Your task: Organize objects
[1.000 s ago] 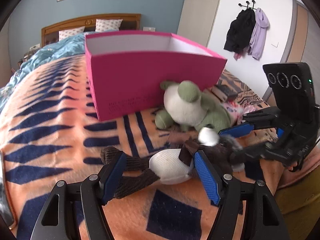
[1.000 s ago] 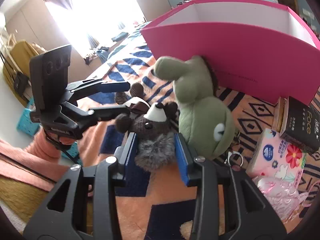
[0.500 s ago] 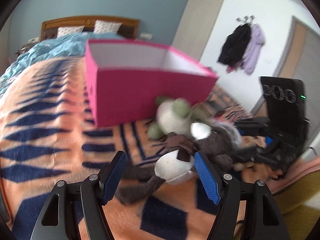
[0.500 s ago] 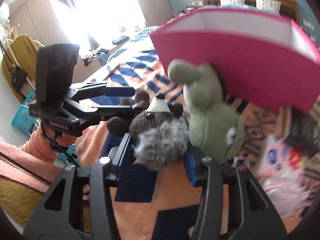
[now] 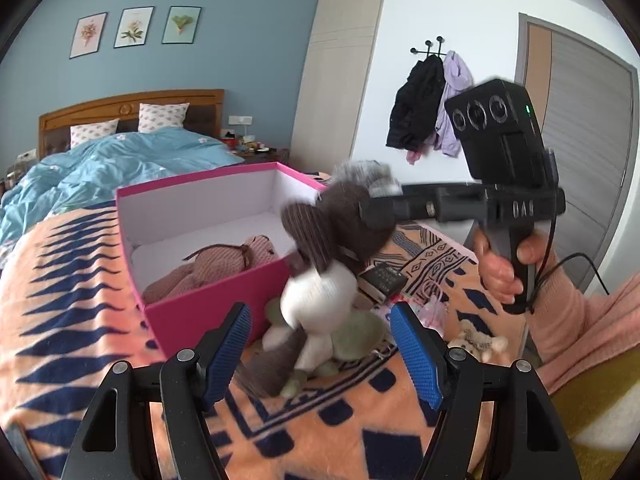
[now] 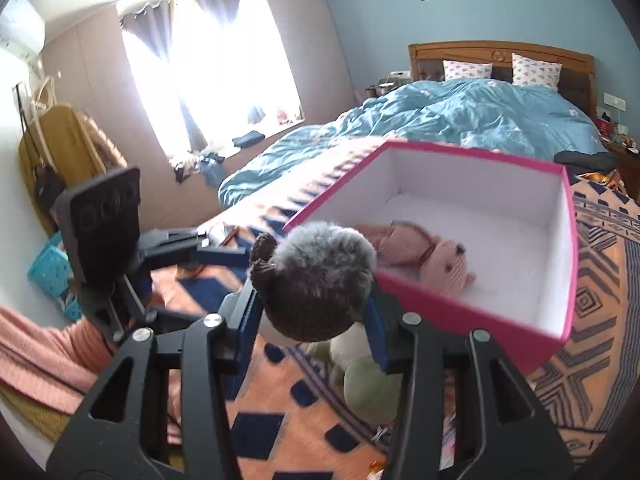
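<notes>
My right gripper (image 6: 312,312) is shut on a brown plush raccoon (image 6: 316,284) with a grey fuzzy tail and holds it in the air beside the near wall of the pink box (image 6: 472,316). In the left wrist view the raccoon (image 5: 332,240) hangs from the right gripper (image 5: 368,208) above the bed. My left gripper (image 5: 320,340) is open and empty, low over the blanket. A pink plush (image 5: 224,260) lies inside the pink box (image 5: 208,312); it also shows in the right wrist view (image 6: 436,256). A green plush (image 5: 352,336) lies on the blanket by the box.
An orange and navy blanket (image 5: 80,320) covers the bed, with a blue duvet (image 5: 120,164) behind. A black box (image 5: 384,280), a pink tissue pack (image 5: 432,312) and a small beige plush (image 5: 476,340) lie right of the pink box.
My right gripper has lifted the brown raccoon off the blanket up to the level of the box's rim. My left gripper has risen and pulled back, still open.
</notes>
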